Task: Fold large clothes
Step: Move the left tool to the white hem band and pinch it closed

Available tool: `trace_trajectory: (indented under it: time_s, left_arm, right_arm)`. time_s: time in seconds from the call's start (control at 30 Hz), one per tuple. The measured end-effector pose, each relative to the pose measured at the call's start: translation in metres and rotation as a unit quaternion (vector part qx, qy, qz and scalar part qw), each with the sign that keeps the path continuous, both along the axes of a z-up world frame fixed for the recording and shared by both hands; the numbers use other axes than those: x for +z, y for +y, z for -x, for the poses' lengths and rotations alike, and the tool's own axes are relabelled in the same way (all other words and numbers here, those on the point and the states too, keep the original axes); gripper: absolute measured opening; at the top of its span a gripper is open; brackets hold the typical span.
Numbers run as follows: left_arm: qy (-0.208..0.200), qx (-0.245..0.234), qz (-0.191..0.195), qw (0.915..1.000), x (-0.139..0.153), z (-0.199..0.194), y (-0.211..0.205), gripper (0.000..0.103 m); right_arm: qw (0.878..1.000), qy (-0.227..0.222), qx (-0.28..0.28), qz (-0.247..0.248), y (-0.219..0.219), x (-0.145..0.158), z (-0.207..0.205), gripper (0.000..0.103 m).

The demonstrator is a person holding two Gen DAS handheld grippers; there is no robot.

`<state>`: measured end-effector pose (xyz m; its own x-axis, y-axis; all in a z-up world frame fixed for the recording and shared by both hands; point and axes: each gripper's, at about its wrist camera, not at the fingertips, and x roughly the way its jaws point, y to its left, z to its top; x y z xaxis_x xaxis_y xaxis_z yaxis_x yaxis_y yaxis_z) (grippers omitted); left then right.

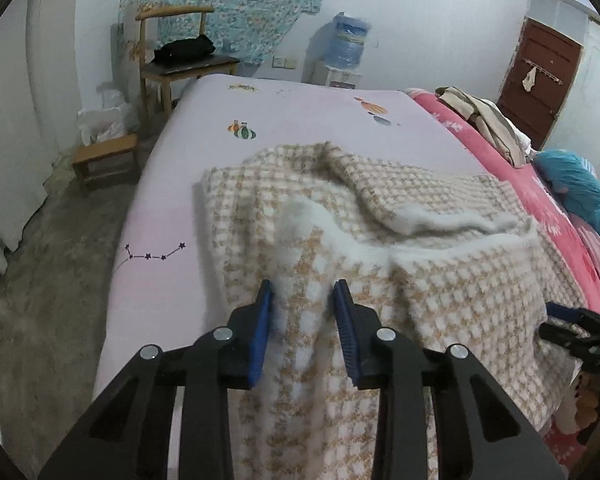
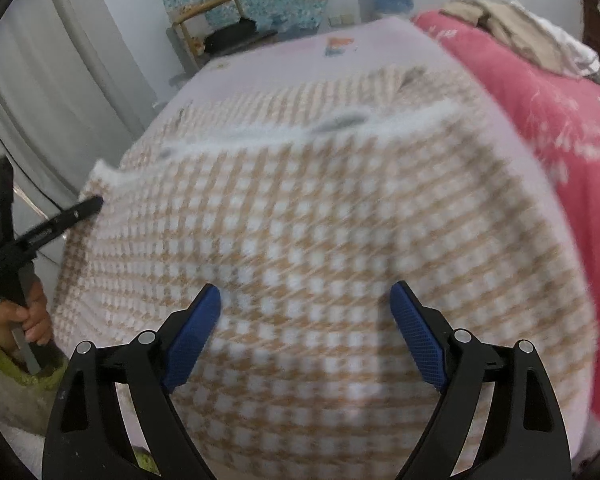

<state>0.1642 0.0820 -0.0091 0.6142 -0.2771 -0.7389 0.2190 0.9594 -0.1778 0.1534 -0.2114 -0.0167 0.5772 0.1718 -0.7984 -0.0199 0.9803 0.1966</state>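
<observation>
Left tongs (image 1: 303,292) are clamped on a bunched fold of the beige-and-white checked garment (image 1: 380,240), which lies on the bed (image 1: 300,120) and stretches ahead and to their right. Right tongs (image 2: 306,296) hover over the same garment with jaws wide apart, holding nothing. Beyond the garment, farther right, a pink blanket (image 1: 540,208) runs along the bed.

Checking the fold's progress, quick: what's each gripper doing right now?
Left gripper: shut on the checked garment, a fold pinched between its pads.
Right gripper: open over the garment, holding nothing.
</observation>
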Motion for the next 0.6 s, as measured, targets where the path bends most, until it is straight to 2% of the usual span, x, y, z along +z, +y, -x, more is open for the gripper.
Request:
trace_trajectory:
  time_s: [0.17,0.3,0.33,0.5,0.57,0.6]
  left_arm:
    - [-0.007,-0.002,-0.034,0.9994,-0.001,0.001,-0.007,0.031]
    - [-0.014,-0.001,-0.055,0.9984,-0.001,0.002,-0.013,0.031]
    - [-0.017,-0.001,-0.060,0.9980,-0.001,0.003,-0.014,0.030]
    - [-0.025,-0.002,-0.073,0.9970,0.000,0.005,-0.016,0.028]
    - [-0.028,-0.001,-0.076,0.9967,0.001,0.005,-0.016,0.022]
    - [-0.033,0.001,-0.079,0.9964,0.002,0.006,-0.017,0.020]
  right_arm:
    - [0.998,-0.044,-0.043,-0.001,-0.051,0.033,-0.004,0.080]
    - [0.997,-0.044,-0.068,-0.003,-0.090,0.036,-0.030,0.065]
    - [0.997,-0.041,-0.066,-0.003,-0.091,0.034,-0.036,0.061]
    - [0.998,-0.024,-0.044,0.025,-0.098,0.020,-0.064,0.050]
    - [0.999,-0.009,-0.039,0.024,-0.095,0.013,-0.070,0.034]
    - [0.999,-0.001,-0.036,0.022,-0.096,0.009,-0.070,0.029]
